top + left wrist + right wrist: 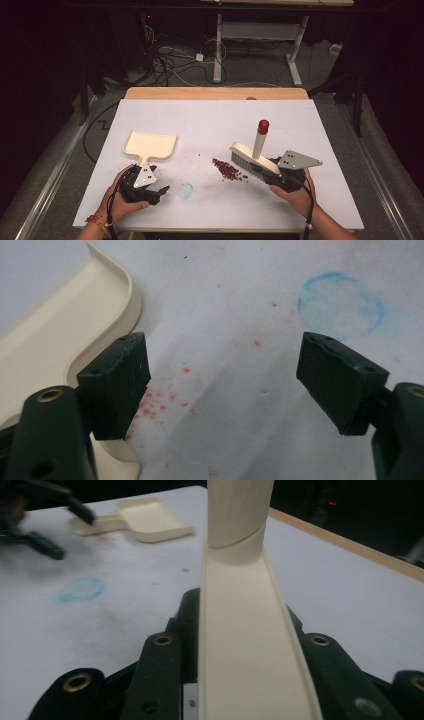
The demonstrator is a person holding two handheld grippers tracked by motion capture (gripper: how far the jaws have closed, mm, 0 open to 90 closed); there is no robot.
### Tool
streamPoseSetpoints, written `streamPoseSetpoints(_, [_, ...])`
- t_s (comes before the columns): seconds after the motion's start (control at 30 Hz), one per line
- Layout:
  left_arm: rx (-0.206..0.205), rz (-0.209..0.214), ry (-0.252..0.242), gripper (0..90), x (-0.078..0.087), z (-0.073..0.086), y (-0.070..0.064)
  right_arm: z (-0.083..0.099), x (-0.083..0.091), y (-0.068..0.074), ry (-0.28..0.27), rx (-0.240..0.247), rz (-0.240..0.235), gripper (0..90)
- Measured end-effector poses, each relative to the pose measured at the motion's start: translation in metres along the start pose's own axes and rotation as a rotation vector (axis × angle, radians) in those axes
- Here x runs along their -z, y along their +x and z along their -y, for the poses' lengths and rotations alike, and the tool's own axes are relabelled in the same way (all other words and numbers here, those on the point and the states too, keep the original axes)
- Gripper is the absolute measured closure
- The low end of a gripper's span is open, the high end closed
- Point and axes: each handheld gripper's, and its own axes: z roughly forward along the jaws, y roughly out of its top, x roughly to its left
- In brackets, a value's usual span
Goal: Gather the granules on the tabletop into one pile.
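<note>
At a white table [210,115], a person works two hand-held grippers over a small spill. The right gripper [280,172] pinches the cream back of a hand brush [247,156], its jaws pressed against both sides of the brush head, as the right gripper view shows from close up [250,645]. The brush stands on its bristles right of centre, its handle rising to a red cap [263,125]. Just to its left, touching the bristles, lies a small heap of red crumbs [227,170]. The left gripper [150,192] sits near the front edge with its jaws spread wide and nothing between them; in the left gripper view one jaw hangs just beside the rim of the cream dustpan [55,340]. That dustpan [150,142] lies flat on the left half of the table, handle toward the person. A faint blue ring [186,190] marks the surface between the two grippers.
</note>
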Motion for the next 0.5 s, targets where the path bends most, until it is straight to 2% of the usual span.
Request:
streamPoseSetpoints(0.07, [0.0,0.0,-0.005,20.4,0.001,0.0,0.0,0.007,-0.001,0.004,0.006,-0.072,0.114,67.8])
streamPoseSetpoints(0.1, [-0.001,-0.001,-0.005,20.4,0.0,0.0,0.0,0.011,-0.004,0.005,0.019,-0.098,0.142,67.8])
streamPoseSetpoints(0.17, [-0.002,0.001,-0.005,20.4,0.0,-0.001,0.0,0.019,-0.01,0.008,0.051,-0.118,0.228,67.9])
streamPoseSetpoints(0.23, [-0.002,0.003,-0.004,20.4,0.0,-0.001,-0.001,0.022,-0.016,0.011,0.075,-0.131,0.265,67.9])
streamPoseSetpoints(0.27, [-0.005,0.004,-0.004,20.4,0.0,-0.001,-0.001,0.022,-0.017,0.014,0.069,-0.148,0.284,67.9])
streamPoseSetpoints(0.37, [-0.007,0.008,-0.001,20.4,-0.002,-0.001,-0.001,0.017,-0.026,0.022,0.07,-0.153,0.291,67.9])
streamPoseSetpoints(0.4, [-0.005,0.009,0.001,20.4,-0.002,-0.001,-0.001,0.016,-0.029,0.026,0.069,-0.148,0.289,67.9])
streamPoseSetpoints(0.5, [-0.007,0.011,0.002,20.4,-0.003,-0.002,-0.002,0.01,-0.041,0.038,0.074,-0.087,0.29,67.9])
